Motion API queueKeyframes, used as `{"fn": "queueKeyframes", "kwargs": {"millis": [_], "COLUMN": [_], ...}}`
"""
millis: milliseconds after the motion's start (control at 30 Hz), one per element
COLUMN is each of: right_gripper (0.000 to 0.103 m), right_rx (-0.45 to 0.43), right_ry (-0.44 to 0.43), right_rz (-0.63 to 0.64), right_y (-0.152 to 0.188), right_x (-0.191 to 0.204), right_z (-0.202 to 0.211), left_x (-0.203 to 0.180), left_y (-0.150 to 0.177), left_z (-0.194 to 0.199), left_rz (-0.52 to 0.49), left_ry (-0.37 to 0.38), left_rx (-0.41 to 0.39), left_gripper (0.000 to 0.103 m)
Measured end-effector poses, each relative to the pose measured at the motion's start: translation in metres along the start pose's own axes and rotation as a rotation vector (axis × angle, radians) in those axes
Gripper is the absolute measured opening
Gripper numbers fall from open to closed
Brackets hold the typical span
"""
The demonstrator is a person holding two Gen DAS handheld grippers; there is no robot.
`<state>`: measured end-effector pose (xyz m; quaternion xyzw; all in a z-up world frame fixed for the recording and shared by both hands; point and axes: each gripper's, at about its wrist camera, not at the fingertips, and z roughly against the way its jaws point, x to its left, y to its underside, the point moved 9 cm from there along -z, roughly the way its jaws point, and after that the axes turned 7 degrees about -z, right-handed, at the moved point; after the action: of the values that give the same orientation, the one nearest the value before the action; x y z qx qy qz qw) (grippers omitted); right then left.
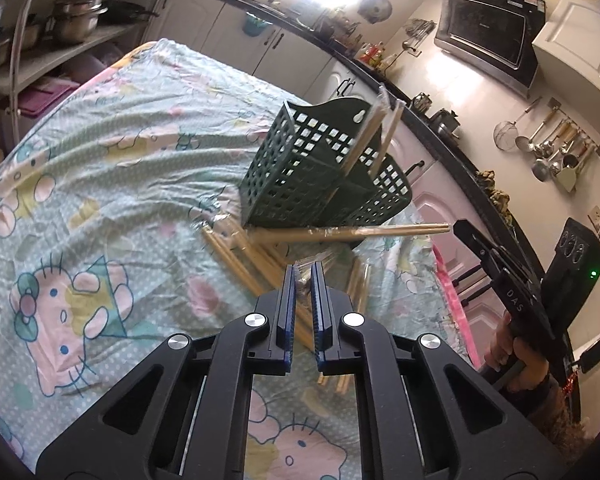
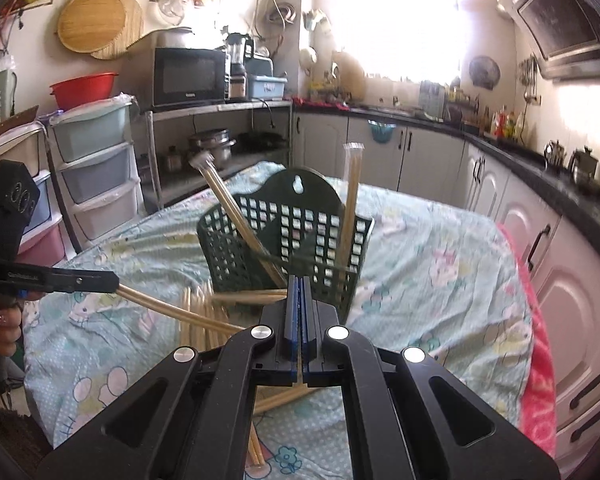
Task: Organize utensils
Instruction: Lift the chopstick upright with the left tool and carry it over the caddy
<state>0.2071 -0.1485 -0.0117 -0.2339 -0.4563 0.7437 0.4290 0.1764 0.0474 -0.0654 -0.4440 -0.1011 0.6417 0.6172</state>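
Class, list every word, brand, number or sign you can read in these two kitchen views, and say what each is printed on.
"DAS": on the black body of the right tool.
Range hood: brand strip and red sticker, too blurred to read.
Microwave: brand mark, too small to read.
Left tool: pale print along its arm, blurred.

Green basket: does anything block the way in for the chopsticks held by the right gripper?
Nothing covers the opening. The right gripper holds its wrapped chopstick pair low before the green basket, at its near wall. A leaning pair and an upright pair inside leave room between.
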Motion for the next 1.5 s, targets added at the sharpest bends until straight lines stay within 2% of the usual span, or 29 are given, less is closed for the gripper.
{"fn": "queueKeyframes", "kwargs": {"millis": [1000, 1500], "right_gripper": [0.001, 0.001], "right_rx": [-0.162, -0.264], "right_ry": [0.023, 0.055], "right_rz": [0.054, 0.098], "right_y": [-0.055, -0.116], "right_x": [0.020, 0.021], "right_z": [0.054, 0.088], "left_x": [-0.065, -0.106], "left_y": [-0.057, -0.113], "left_z": [0.026, 0.054], "left_rz": [-0.135, -0.199], "left_ry": [0.079, 0.118], "left_rx": [-0.111, -0.218], "left_gripper": [0.002, 0.002]}}
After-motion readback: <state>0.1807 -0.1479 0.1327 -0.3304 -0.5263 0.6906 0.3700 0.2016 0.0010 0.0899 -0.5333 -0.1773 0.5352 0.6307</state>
